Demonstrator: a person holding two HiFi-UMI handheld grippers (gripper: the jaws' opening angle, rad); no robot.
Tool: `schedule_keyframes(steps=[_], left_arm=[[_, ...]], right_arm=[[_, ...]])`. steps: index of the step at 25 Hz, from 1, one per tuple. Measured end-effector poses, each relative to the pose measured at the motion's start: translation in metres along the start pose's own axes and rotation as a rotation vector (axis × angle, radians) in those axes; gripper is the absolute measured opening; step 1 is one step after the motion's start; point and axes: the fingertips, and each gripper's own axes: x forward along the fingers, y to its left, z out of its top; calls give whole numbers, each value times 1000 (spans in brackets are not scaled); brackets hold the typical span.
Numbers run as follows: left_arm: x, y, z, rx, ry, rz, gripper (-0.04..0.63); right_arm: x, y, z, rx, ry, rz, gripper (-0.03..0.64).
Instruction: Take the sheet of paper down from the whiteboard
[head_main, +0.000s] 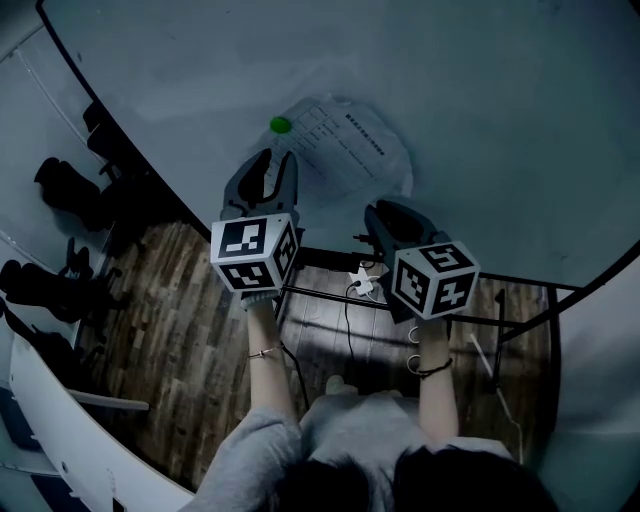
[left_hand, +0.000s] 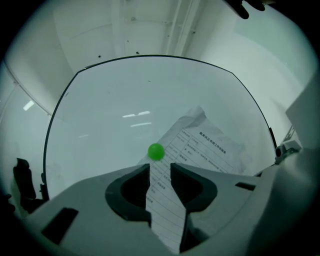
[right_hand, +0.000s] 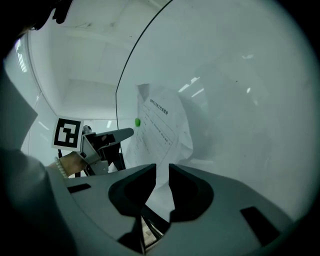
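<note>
Left claw (left_hand: 160, 167) and right claw (right_hand: 162, 167) both hung released, so pulling the green magnet (left_hand: 156, 151) might let the sheet of paper (left_hand: 210, 145) fall.

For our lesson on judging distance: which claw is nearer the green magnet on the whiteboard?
Left. The left claw sits just below the green magnet; the right claw is farther off, by the lower edge of the sheet.
</note>
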Motion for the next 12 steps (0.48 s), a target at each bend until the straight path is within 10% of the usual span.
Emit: schedule_keyframes(steps=[12], left_arm=[[21,12,19,66,-56,-5,141]], right_arm=[[12,-10,-12,57,41,-30,115]])
